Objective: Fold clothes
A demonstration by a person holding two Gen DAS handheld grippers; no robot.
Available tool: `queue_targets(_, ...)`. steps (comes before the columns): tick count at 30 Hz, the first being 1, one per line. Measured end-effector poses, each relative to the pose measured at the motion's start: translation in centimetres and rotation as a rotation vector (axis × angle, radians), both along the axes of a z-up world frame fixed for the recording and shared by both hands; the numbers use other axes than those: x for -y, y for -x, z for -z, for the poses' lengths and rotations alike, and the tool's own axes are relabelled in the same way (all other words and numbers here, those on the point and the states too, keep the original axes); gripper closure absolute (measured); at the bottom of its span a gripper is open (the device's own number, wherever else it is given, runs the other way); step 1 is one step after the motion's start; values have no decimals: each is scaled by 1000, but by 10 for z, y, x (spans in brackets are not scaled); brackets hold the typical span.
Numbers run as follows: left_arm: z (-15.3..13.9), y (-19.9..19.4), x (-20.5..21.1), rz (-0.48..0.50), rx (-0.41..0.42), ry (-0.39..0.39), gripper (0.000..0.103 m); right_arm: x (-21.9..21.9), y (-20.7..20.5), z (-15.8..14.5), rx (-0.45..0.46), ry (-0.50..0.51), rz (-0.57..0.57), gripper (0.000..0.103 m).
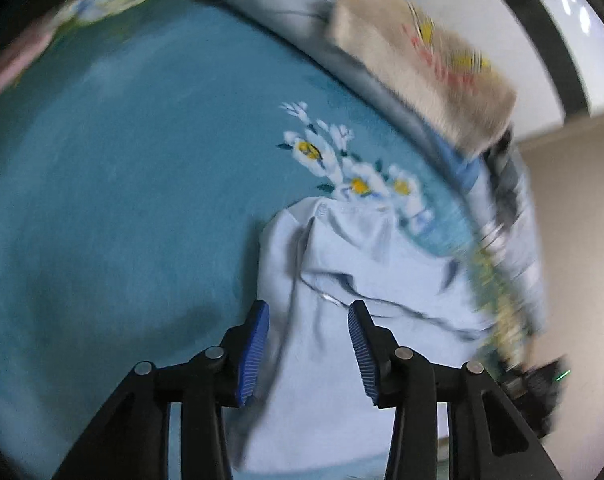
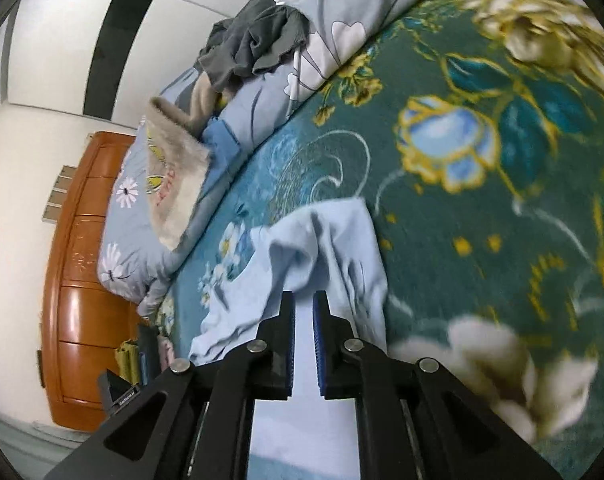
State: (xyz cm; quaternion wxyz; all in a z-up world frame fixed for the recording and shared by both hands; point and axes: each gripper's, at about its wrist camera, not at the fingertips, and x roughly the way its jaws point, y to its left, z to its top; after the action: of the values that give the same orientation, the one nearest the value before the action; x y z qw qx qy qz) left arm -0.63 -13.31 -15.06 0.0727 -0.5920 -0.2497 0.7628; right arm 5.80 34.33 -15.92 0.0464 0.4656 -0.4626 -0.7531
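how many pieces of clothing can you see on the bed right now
2: a light blue garment crumpled on the teal bedspread beneath both hand-held grippers, and a dark grey garment bunched on the floral quilt. More may be hidden.

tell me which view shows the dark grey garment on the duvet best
The right wrist view. There the dark grey garment lies crumpled but sharp on the floral duvet, near the wall. In the left wrist view that area is motion-blurred; only a dark smear shows at the duvet's edge, and I cannot tell if it is the garment.
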Motion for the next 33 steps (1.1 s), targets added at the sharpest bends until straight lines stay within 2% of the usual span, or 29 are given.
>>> queue_targets(1,2,6,-7,40,4,48,58,0,7,0,0,-7,-6,94)
queue_targets(3,5,14,-15,96,9,92,59,0,15,3,11,-9,-6,94)
queue_targets(7,9,28,-21,122,9,119,60,1,31,11,35,-14,-5,94)
queue_targets(8,11,31,-21,126,13,118,66,1,34,13,40,-14,-4,94)
queue_targets(9,13,33,-21,132,17,116,79,1,36,14,43,-13,-2,94)
queue_targets(10,14,34,-21,138,21,115,83,1,38,14,45,-14,1,94)
queue_targets(14,12,39,-20,152,24,118,95,1,47,14,41,9,1,95)
queue_targets(17,5,43,-18,162,20,90,100,0,54,10,14,47,-5,99)
queue_targets(23,-11,71,-8,110,-1,11,100,-14,68,1,-31,93,65,100)
queue_targets(26,2,90,1,26,51,-66,98,-16,76,13,11,95,91,100)
queue_targets(28,13,97,3,1,79,-78,98,-14,79,21,36,91,95,100)
queue_targets(32,21,99,6,-23,65,-112,98,-15,81,33,75,90,114,98)
queue_targets(33,21,100,9,-39,57,-128,94,-17,81,35,76,96,123,97)
